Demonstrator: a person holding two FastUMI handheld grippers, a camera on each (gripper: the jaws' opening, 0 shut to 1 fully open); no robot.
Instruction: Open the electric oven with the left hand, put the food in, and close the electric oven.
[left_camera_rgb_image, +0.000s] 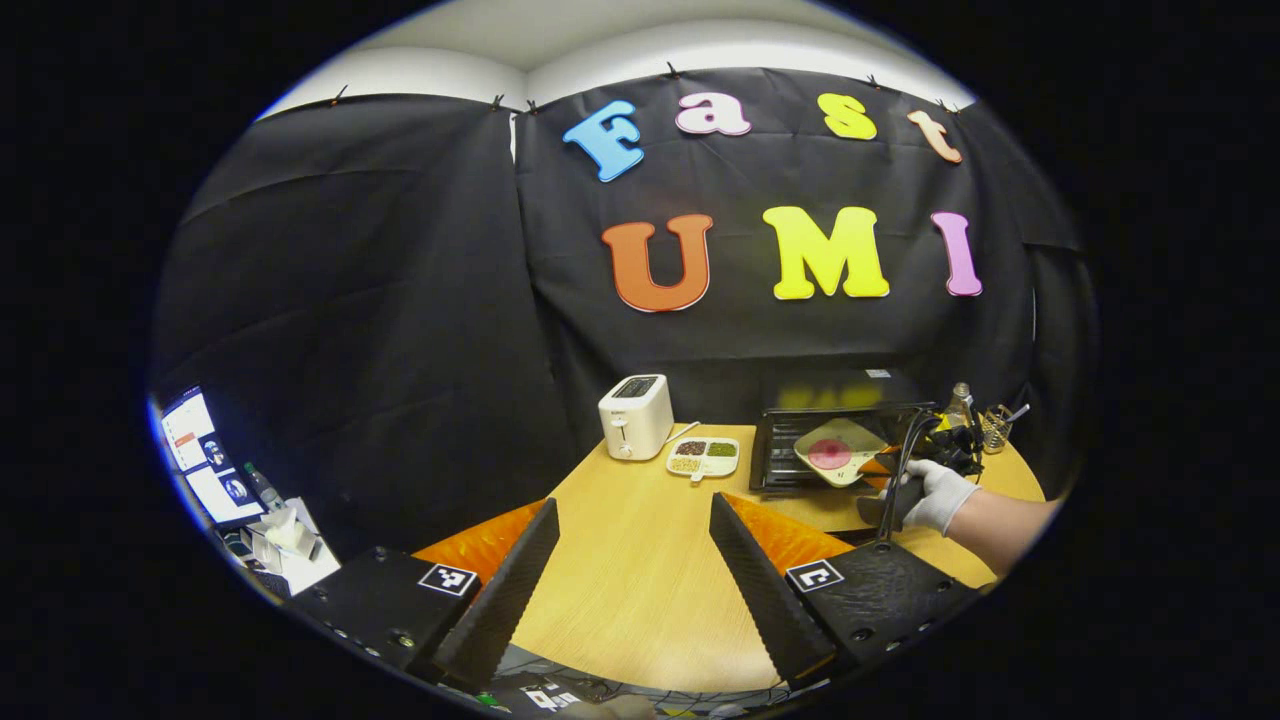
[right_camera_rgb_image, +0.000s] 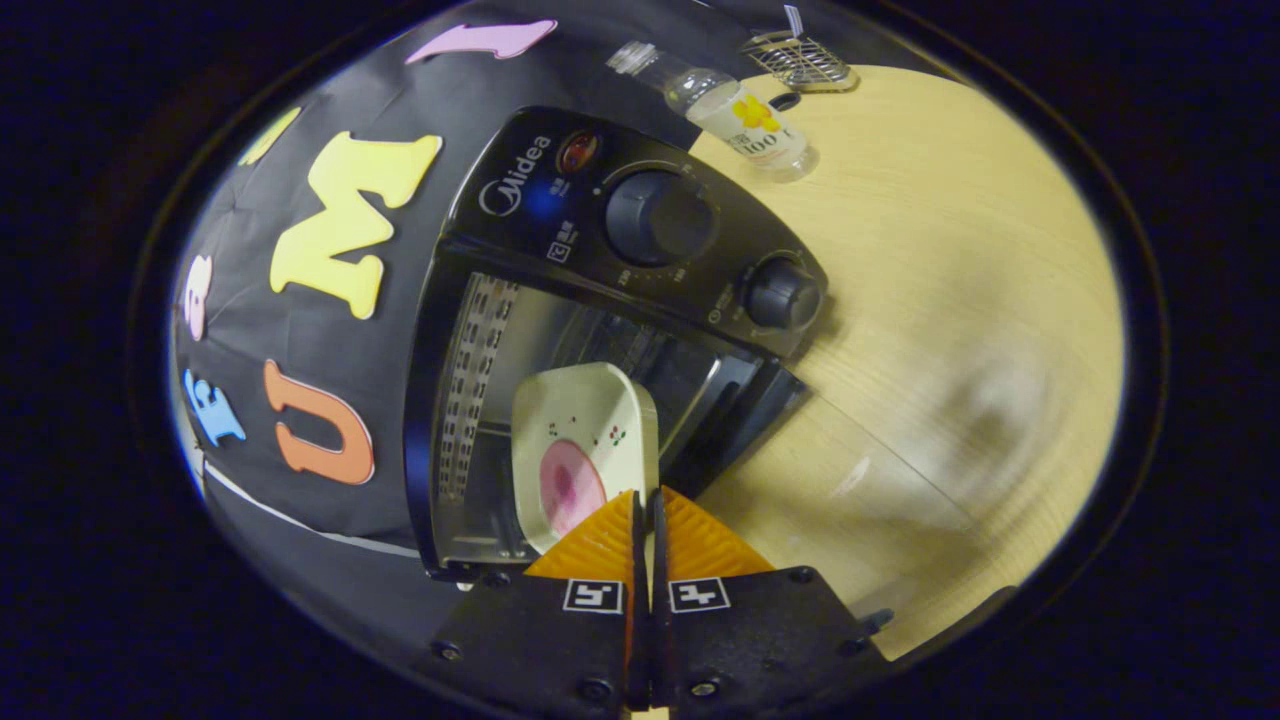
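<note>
The black electric oven (right_camera_rgb_image: 600, 210) stands with its door (left_camera_rgb_image: 775, 455) folded down and its cavity open. A cream plate (right_camera_rgb_image: 585, 440) carrying a pink round of food (right_camera_rgb_image: 568, 488) hangs tilted at the oven's mouth, above the door. My right gripper (right_camera_rgb_image: 645, 495) is shut on the plate's near rim. In the left gripper view a gloved hand (left_camera_rgb_image: 940, 495) holds that right gripper (left_camera_rgb_image: 900, 468) by the plate (left_camera_rgb_image: 845, 445). My left gripper (left_camera_rgb_image: 634, 503) stands open over the wooden table (left_camera_rgb_image: 640, 590), well short of the oven, with nothing between its fingers.
A white toaster (left_camera_rgb_image: 636, 415) and a divided dish (left_camera_rgb_image: 704, 457) of snacks sit left of the oven. A clear bottle (right_camera_rgb_image: 735, 108) and a wire holder (right_camera_rgb_image: 800, 55) stand beside the oven's knob side. Monitors (left_camera_rgb_image: 200, 455) and a tissue box (left_camera_rgb_image: 285, 535) lie off the table's left.
</note>
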